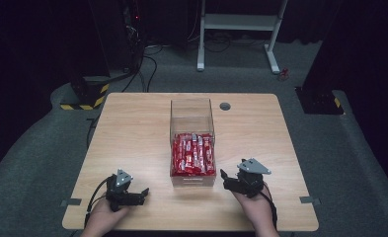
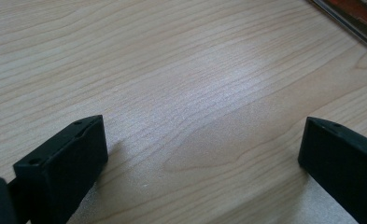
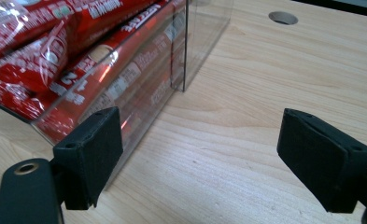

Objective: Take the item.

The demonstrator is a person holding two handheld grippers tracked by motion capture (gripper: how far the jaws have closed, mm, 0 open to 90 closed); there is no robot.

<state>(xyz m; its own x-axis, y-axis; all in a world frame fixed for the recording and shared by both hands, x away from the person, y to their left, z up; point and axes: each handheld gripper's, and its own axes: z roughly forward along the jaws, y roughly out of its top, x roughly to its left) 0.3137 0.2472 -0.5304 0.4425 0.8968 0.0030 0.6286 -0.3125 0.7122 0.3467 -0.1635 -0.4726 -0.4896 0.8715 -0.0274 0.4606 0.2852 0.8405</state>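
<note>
Hidden: in my left gripper view the clear box [image 2: 354, 23] is cut off at the far right corner; packet print too blurred to read.
Left gripper [image 1: 143, 193]: jaws wide apart, nothing between them, over bare table [image 2: 181, 70], well left of the box.
Right gripper [image 3: 200, 154]: jaws wide apart, holding nothing; one jaw just beside the box wall, contact unclear.
Red packets [image 1: 193, 153]: piled in the box's near half, mid-table.

Tabletop [image 3: 265, 93]: pale wood grain, smooth with a soft sheen. Box [image 3: 204, 28]: clear, glossy plastic. Packets [image 3: 41, 51]: shiny red film, crinkled. Each tool's 2 jaws: matt black plastic. Floor [image 1: 43, 148]: grey, matt carpet.
</note>
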